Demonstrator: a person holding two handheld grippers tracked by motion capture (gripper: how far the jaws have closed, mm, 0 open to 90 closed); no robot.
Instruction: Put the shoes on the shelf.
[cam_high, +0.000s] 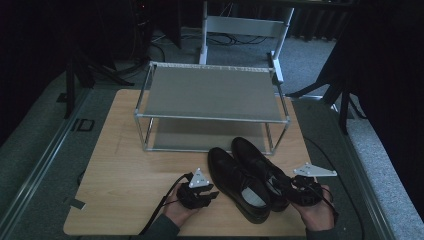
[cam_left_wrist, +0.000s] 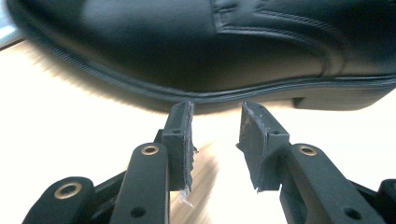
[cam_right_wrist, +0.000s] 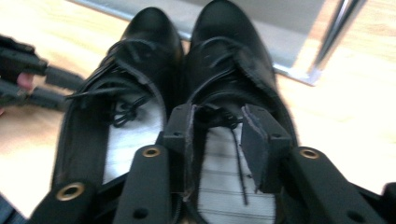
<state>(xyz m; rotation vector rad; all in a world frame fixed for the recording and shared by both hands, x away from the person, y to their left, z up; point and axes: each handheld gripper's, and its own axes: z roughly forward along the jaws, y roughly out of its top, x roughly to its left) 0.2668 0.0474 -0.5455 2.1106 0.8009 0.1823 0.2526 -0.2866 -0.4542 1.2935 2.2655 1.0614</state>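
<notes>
Seemingly nothing is done yet: both black shoes (cam_high: 247, 177) sit side by side on the table (cam_high: 125, 170) before the empty rack (cam_high: 210, 95), the left tongs (cam_left_wrist: 215, 128) gaping beside one sole, the right tongs (cam_right_wrist: 217, 130) gaping over the other's opening.

My left hand (cam_high: 176, 212) holds the left tongs (cam_left_wrist: 215, 123) low and level, jaws parted with a clear gap. My right hand (cam_high: 316, 214) holds the right tongs (cam_right_wrist: 217, 122) tipped downward, jaws likewise apart, gripping nothing.
</notes>
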